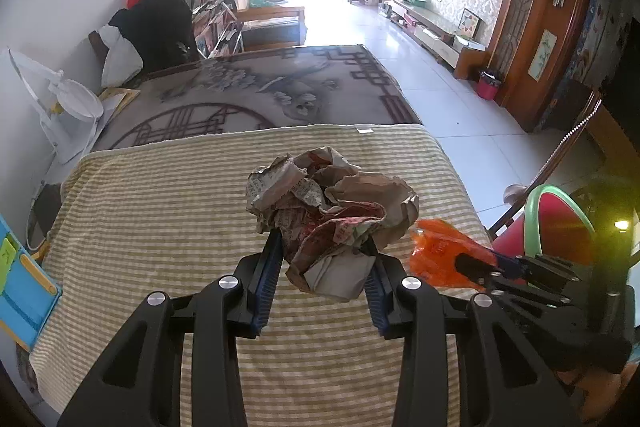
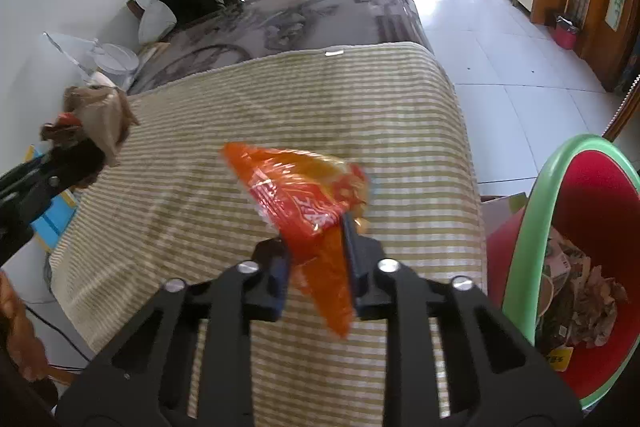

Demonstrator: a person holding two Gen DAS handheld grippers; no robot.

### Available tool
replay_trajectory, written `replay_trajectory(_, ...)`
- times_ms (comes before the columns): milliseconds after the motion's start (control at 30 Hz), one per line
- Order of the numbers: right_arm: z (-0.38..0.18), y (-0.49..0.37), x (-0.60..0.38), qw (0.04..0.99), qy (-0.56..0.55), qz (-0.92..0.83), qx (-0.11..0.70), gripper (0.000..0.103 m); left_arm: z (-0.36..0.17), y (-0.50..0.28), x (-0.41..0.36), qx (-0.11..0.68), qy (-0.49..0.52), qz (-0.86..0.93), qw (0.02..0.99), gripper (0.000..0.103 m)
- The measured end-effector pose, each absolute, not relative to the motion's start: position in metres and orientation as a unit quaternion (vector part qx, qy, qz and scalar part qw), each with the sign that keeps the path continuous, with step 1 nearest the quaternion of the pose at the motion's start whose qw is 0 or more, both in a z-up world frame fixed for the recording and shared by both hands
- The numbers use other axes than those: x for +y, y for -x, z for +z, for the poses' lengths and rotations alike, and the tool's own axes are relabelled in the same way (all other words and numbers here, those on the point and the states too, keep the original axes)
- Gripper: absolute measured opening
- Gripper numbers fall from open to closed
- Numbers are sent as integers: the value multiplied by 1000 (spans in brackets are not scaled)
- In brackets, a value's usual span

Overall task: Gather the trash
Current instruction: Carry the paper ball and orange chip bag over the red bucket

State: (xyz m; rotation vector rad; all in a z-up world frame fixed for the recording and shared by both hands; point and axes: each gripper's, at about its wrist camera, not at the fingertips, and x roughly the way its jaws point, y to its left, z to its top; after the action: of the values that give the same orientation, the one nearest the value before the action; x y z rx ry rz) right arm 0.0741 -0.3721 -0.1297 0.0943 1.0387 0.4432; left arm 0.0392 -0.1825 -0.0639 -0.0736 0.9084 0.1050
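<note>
My left gripper point(image 1: 322, 247) is shut on a crumpled ball of printed paper point(image 1: 332, 203) and holds it above the striped cloth point(image 1: 160, 211). My right gripper point(image 2: 316, 239) is shut on an orange plastic wrapper point(image 2: 304, 199), also held above the cloth. The wrapper and right gripper show at the right in the left wrist view point(image 1: 440, 251). The left gripper with its paper shows at the left edge of the right wrist view point(image 2: 96, 119). A red bin with a green rim point(image 2: 524, 235) stands to the right, holding brown paper scraps.
The striped cloth covers a table; a grey patterned blanket point(image 1: 260, 87) lies beyond it. A white fan point(image 1: 68, 107) and a blue board point(image 1: 20, 287) sit at the left. Tiled floor point(image 1: 440, 99) runs to the right, with a small red bin point(image 1: 488, 85) by the wooden cabinet.
</note>
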Motion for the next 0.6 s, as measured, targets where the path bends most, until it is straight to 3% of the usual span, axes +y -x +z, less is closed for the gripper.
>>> replay_trajectory(300, -72, -56, -406, 879, -98, 206, 419, 20, -61, -51, -187, 436, 36, 29, 899, 36)
replay_trajectory(600, -60, -50, -444, 890, -126, 180, 399, 20, -53, -59, -222, 430, 20, -5, 903, 36)
